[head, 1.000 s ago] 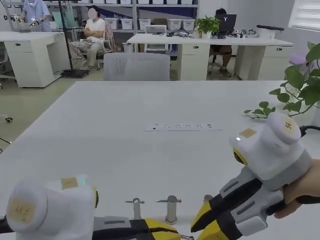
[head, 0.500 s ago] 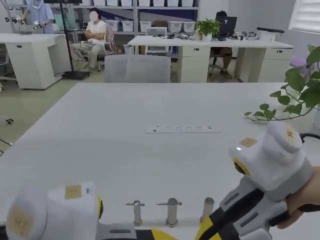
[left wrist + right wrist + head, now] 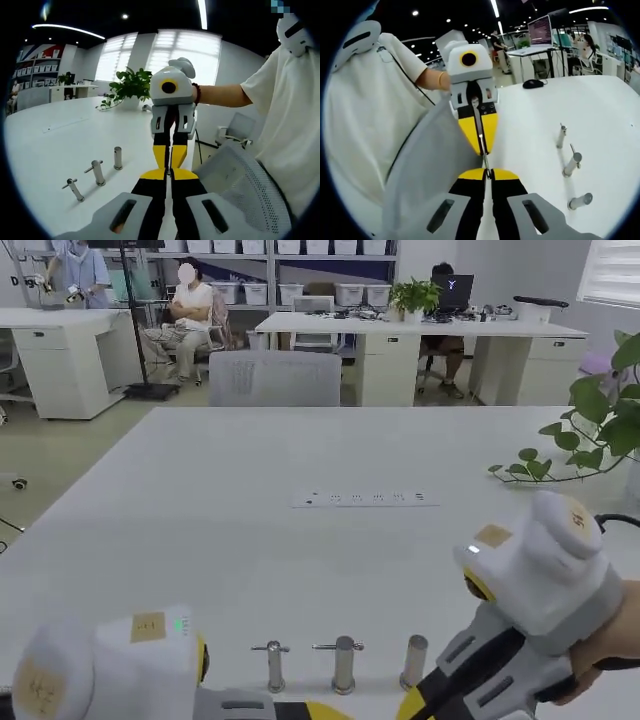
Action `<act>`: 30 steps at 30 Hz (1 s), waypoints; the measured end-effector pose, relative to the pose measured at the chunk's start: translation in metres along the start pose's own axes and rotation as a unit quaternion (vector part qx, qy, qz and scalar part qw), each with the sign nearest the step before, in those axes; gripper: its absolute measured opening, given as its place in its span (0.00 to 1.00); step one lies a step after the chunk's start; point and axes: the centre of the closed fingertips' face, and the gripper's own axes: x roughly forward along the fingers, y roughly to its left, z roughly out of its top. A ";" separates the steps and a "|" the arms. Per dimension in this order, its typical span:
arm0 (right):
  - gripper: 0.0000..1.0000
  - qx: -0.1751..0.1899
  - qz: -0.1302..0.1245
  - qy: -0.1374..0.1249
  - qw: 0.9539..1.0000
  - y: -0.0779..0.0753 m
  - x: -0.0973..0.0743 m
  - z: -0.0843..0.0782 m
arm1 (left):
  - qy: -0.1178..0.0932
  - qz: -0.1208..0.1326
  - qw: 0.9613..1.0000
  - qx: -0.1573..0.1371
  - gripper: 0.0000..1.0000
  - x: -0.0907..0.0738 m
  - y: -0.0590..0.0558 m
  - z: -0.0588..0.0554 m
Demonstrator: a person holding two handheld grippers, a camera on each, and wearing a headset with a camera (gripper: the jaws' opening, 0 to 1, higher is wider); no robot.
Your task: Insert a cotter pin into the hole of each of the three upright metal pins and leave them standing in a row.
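Three upright metal pins stand in a row near the table's front edge. The left pin (image 3: 274, 665) and the middle pin (image 3: 343, 662) each carry a cotter pin through the top. The right pin (image 3: 415, 660) is bare. In front of them my left gripper (image 3: 320, 710) and right gripper (image 3: 420, 705) meet tip to tip. In the right gripper view a thin cotter pin (image 3: 479, 127) runs along the seam of the left gripper's (image 3: 482, 147) shut jaws. Its end sits between the right gripper's (image 3: 487, 174) shut tips.
A white power strip (image 3: 365, 498) lies mid-table. A potted plant (image 3: 590, 430) trails over the table's right side and a grey chair back (image 3: 273, 375) stands at the far edge. People sit at desks beyond. My own chair's mesh back (image 3: 240, 185) is close behind the grippers.
The head camera has tilted up, so the pins and grippers sit lower in the picture. The two grippers have stayed tip to tip in front of the pins.
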 end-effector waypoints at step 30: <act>0.03 -0.063 -0.072 0.057 0.994 -0.027 -0.024 -0.011 | -0.008 0.074 0.997 0.026 0.22 -0.003 0.025 -0.005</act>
